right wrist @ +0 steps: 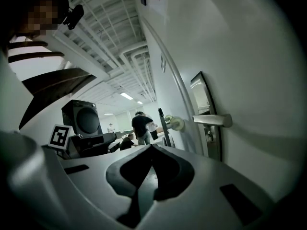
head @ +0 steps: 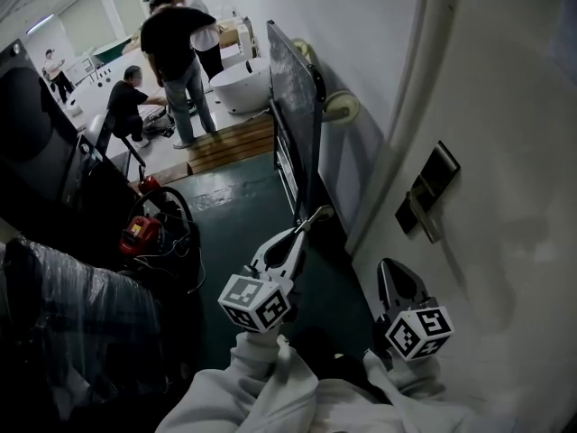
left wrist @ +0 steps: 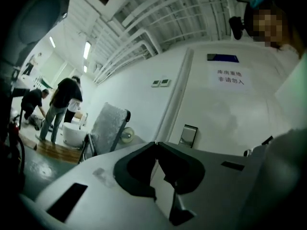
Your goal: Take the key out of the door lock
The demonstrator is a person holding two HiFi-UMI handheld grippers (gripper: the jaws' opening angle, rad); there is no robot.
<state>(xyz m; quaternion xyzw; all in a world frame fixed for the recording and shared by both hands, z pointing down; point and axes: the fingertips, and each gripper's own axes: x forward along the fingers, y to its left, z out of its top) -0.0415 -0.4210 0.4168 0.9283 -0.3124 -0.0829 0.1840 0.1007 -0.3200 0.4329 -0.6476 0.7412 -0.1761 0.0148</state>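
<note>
The door lock (head: 425,192) is sitting at the right of the head view, its plate upright on the door (head: 505,133) and its lever handle (right wrist: 213,120) lying level. The key is too small to make out, so I cannot tell which way it is pointing. The left gripper (head: 317,214) is hovering at lower centre, well apart from the lock, jaws pressed together, with a pale sliver at their tip too small to name. The right gripper (head: 389,264) is waiting below the lock, jaws together and empty.

The left claw (head: 311,218) extends forward from a white-sleeved left arm (head: 239,391) and is held roughly level. Its jaws are closed tip to tip, with nothing visible between them. The right claw (head: 394,273) points forward, nearer the body. Its jaws are likewise closed tip to tip, with nothing visible between them. The two claws are side by side and do not touch.
</note>
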